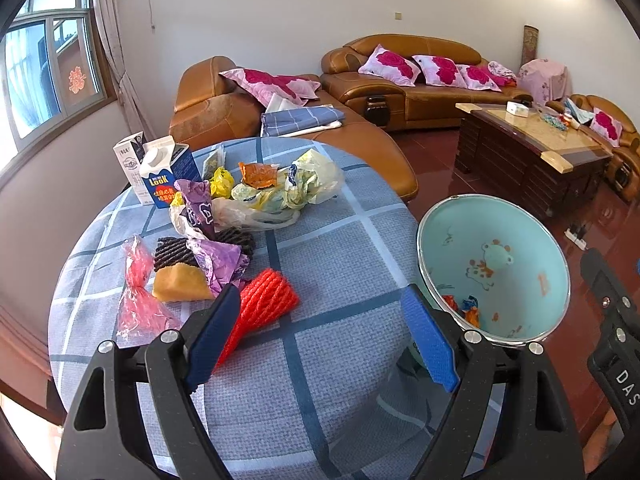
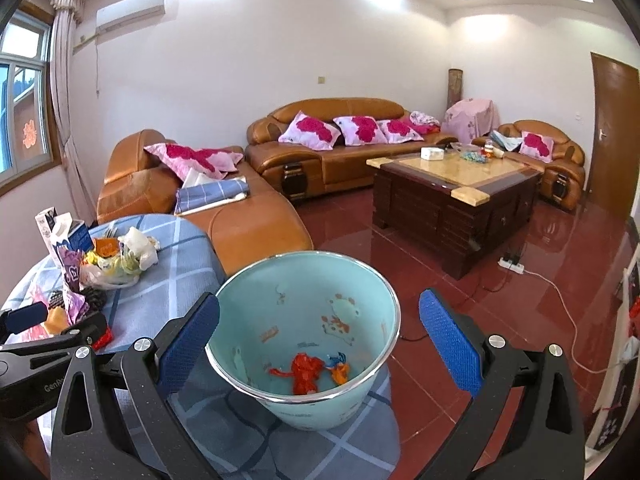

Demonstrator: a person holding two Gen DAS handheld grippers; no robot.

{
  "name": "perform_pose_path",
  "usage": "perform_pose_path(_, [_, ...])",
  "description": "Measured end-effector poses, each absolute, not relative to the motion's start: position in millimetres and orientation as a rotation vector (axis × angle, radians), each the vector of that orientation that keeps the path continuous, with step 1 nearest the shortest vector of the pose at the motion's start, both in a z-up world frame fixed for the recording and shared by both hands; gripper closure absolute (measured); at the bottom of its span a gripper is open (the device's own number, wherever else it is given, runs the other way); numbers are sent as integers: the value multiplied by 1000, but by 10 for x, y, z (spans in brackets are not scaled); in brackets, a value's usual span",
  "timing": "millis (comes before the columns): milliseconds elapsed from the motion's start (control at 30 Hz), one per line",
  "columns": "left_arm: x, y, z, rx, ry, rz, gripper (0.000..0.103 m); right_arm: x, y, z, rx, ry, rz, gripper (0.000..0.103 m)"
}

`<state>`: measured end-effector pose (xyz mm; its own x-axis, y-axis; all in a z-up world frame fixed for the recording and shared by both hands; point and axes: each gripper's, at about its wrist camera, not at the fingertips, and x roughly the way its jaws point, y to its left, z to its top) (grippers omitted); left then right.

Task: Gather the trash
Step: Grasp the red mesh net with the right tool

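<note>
Our left gripper jaws released above the desk, red foam net beside one finger, our right gripper jaws spread around the bin, wrappers inside

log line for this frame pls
left gripper: open, empty, over table | right gripper: open around bin | bin: few wrappers | next: red foam net

**Two wrist cameras, one table edge**

My left wrist camera sits close above the round table, angled down along its fingers across the checked cloth toward the sofas. My right wrist camera looks from nearer the table's edge, tilted less, down into the pale green bin and out over the red floor. Both views share the bin, the trash pile and the far sofas.
</note>
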<state>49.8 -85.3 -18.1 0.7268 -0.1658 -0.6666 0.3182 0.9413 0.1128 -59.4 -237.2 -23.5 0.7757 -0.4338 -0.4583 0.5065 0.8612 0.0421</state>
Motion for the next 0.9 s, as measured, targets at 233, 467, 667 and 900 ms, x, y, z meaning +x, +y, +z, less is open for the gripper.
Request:
perform_pose_path(233, [471,-840,-157,226,704,-265,19,-602,-2396,-229,185,445,-513,5])
perform_pose_path(467, [446,-832,-145,223,707,-261,19,-584,-2342,-232,165,456,-497,5])
perform_pose_path(667, [439,-817,-136,219,709,-262,19,-580,-2334,-233,165,457,-498,5])
perform_pose_path(900, [448,-791,-146,216,713,-256,19,-590,-2324,-247,157,459,-501,7])
